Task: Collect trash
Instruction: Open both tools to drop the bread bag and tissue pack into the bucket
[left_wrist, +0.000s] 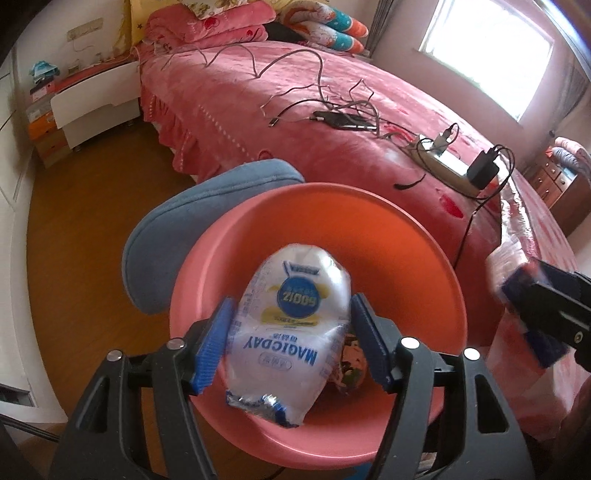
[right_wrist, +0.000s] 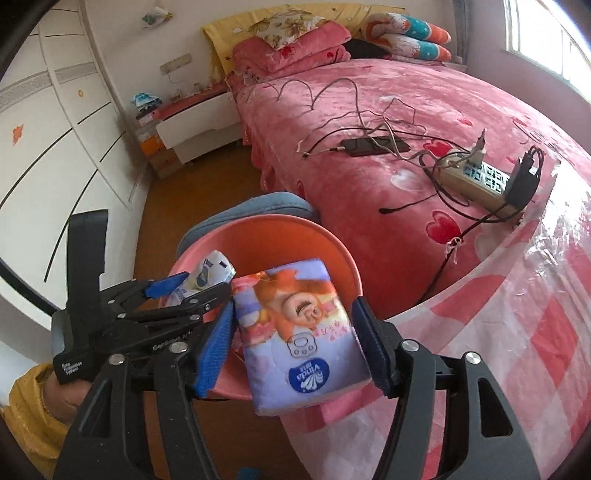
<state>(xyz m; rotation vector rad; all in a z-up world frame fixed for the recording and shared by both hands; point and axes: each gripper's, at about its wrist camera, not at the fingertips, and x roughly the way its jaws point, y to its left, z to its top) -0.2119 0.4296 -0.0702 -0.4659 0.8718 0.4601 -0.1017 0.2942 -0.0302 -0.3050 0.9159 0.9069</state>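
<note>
My left gripper (left_wrist: 290, 338) is shut on a white MAGICDAY snack wrapper (left_wrist: 291, 325) and holds it over a pink plastic basin (left_wrist: 406, 258). Some crumpled trash (left_wrist: 351, 365) lies in the basin under the wrapper. My right gripper (right_wrist: 293, 341) is shut on a purple Vinda tissue pack (right_wrist: 299, 332) and holds it at the basin's (right_wrist: 280, 236) near right rim. The left gripper (right_wrist: 184, 291) with its wrapper (right_wrist: 212, 275) shows in the right wrist view, just left of the pack. The right gripper (left_wrist: 532, 310) shows at the right edge of the left wrist view.
The basin rests on a blue cushion (left_wrist: 192, 221) beside a pink bed (left_wrist: 295, 110). On the bed lie cables, a phone (right_wrist: 373, 146), a power strip (right_wrist: 476, 177) and a charger. A pink checked cloth under plastic (right_wrist: 517, 332) covers the surface at right. A white nightstand (left_wrist: 96, 107) stands beyond.
</note>
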